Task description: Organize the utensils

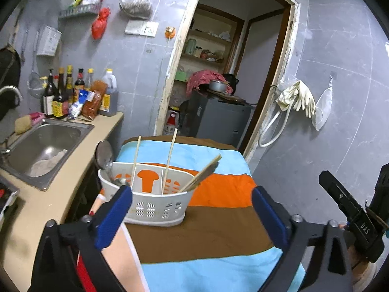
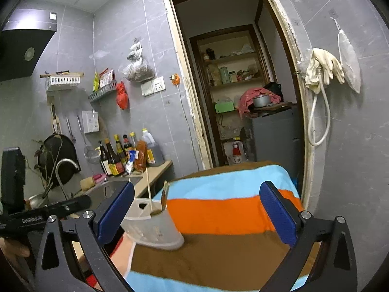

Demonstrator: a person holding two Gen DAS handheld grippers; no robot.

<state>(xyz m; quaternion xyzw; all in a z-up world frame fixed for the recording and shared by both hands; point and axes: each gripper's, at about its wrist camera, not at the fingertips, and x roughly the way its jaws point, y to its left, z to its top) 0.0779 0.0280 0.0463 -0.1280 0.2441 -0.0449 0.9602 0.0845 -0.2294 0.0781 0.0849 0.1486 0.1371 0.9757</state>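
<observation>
Left wrist view looks down over the left gripper point(image 1: 192, 209), whose blue-padded jaws stand spread wide with nothing between the pads. Ahead of them a white utensil caddy point(image 1: 150, 206) sits on the striped cloth point(image 1: 218, 238) that covers the table, close to the table's left edge and just beside the beige counter point(image 1: 43, 206). Inside the caddy two chopsticks point(image 1: 170, 155) stand tilted, a metal spoon point(image 1: 105, 155) leans out at the left end, and a wooden spatula point(image 1: 204, 174) leans toward the right. A steel sink point(image 1: 43, 143) is set into the counter, with sauce bottles point(image 1: 63, 92) along the counter's far edge.

Right wrist view shows the right gripper point(image 2: 197, 211) likewise wide open and empty, its left pad overlapping the caddy in the picture; whether it touches cannot be told. The caddy lies toward the cloth's left edge. Rubber gloves point(image 2: 323, 68) hang on the wall beside the doorway point(image 2: 233, 85).
</observation>
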